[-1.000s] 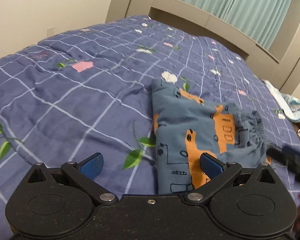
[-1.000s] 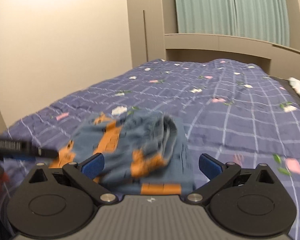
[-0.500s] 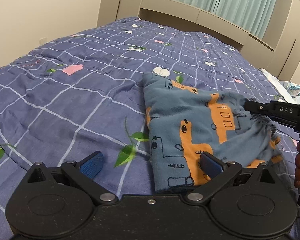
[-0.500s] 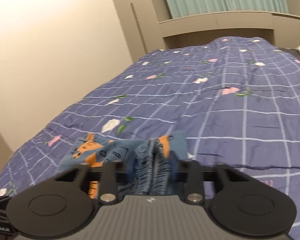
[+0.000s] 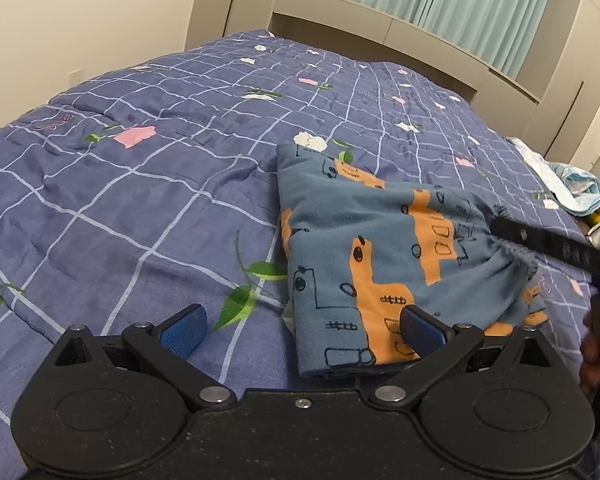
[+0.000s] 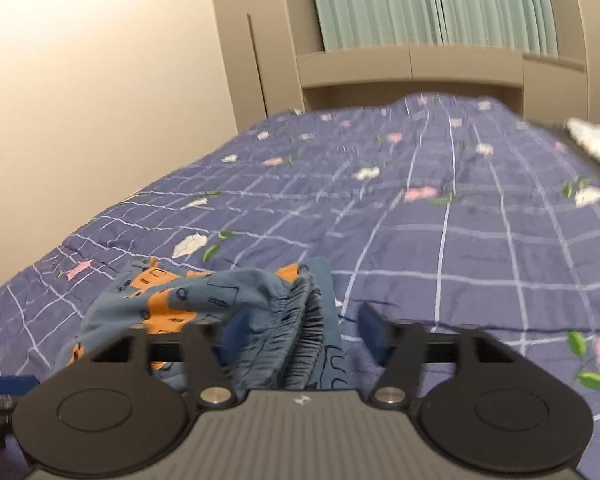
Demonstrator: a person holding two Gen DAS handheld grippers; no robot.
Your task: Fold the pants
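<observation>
Between your right gripper's (image 6: 300, 326) parted jaws sits the pants' (image 5: 379, 264) gathered waistband, unpinched; your left gripper (image 5: 301, 326) gapes empty beside the near hem. Lift now and the waistband could slip, undoing the fold.

right gripper (image 6: 300, 326): closed on gathered waistband half a second ago, jaws since parted, fabric lay between its pads | pants (image 5: 383, 264): waistband edge was carried across the folded stack toward the bed's right edge | left gripper (image 5: 300, 326): tilted slightly, view shifted
</observation>
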